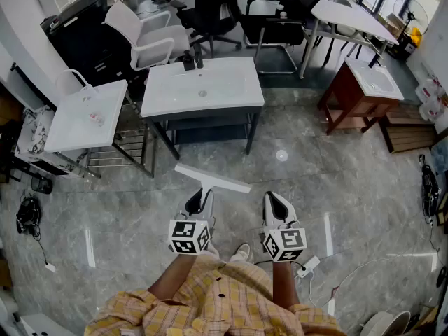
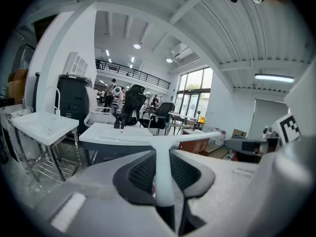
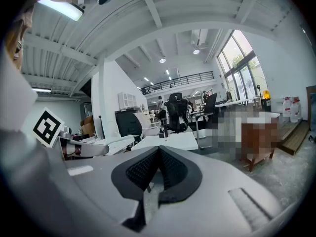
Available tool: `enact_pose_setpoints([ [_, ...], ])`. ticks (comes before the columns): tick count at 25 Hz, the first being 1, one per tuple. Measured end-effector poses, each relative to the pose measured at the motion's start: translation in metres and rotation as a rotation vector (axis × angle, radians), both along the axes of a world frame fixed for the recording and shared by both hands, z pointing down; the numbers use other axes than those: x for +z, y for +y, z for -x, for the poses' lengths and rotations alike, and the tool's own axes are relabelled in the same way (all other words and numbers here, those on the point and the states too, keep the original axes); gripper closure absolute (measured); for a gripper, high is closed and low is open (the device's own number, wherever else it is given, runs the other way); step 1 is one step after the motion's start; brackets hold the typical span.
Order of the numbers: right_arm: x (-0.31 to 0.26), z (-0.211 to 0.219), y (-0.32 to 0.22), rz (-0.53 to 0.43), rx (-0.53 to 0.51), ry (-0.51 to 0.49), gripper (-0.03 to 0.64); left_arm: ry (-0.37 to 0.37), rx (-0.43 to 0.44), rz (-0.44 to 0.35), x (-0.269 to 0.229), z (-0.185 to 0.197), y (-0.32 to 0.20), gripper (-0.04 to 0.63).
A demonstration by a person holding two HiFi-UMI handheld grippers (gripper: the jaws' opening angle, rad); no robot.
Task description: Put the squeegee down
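Squeegee [image 1: 210, 178]: white, held in the air over grey floor [image 1: 336, 187], near white sink table [image 1: 231, 89].
Long axis: blade crosswise, left to right – handle runs back into jaws.
Left gripper [image 2: 163, 154]: clamped on handle.
Right gripper [image 3: 159, 154]: jaws together – empty.

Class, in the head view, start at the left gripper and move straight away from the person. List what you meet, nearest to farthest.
left gripper, shut on the squeegee handle → squeegee blade → white washbasin → black tap → black office chair
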State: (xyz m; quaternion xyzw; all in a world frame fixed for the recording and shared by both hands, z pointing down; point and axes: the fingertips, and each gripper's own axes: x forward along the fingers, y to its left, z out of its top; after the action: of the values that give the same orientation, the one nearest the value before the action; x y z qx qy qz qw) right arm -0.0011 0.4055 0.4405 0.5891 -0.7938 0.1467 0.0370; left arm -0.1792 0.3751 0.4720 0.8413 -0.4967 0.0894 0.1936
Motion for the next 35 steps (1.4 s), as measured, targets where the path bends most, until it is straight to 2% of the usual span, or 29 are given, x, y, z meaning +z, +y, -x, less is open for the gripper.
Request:
enact_pose_setpoints([
  [6,-0.016,0.041,-0.020,-0.033,0.001,-0.049,0.618,0.000,0.007,-0.020,-0.014,0.037,-0.029,0.508],
  [12,-0.026,0.078,-0.036,-0.074,0.032,-0.015,0.617,0.026,0.029,-0.043,-0.017,0.073,-0.048,0.508],
  [17,-0.028,0.101,-0.042,-0.073,0.052,-0.003,0.617,0.048,0.048,-0.047,-0.018,0.089,-0.061,0.508],
  [27,-0.025,0.112,-0.085,-0.086,0.056,0.020,0.617,0.038,0.053,-0.054,-0.011,0.097,-0.097,0.508],
  [35,-0.014,0.085,-0.138,-0.068,0.055,0.010,0.617,0.027,0.045,-0.019,0.001,0.070,-0.151,0.508],
])
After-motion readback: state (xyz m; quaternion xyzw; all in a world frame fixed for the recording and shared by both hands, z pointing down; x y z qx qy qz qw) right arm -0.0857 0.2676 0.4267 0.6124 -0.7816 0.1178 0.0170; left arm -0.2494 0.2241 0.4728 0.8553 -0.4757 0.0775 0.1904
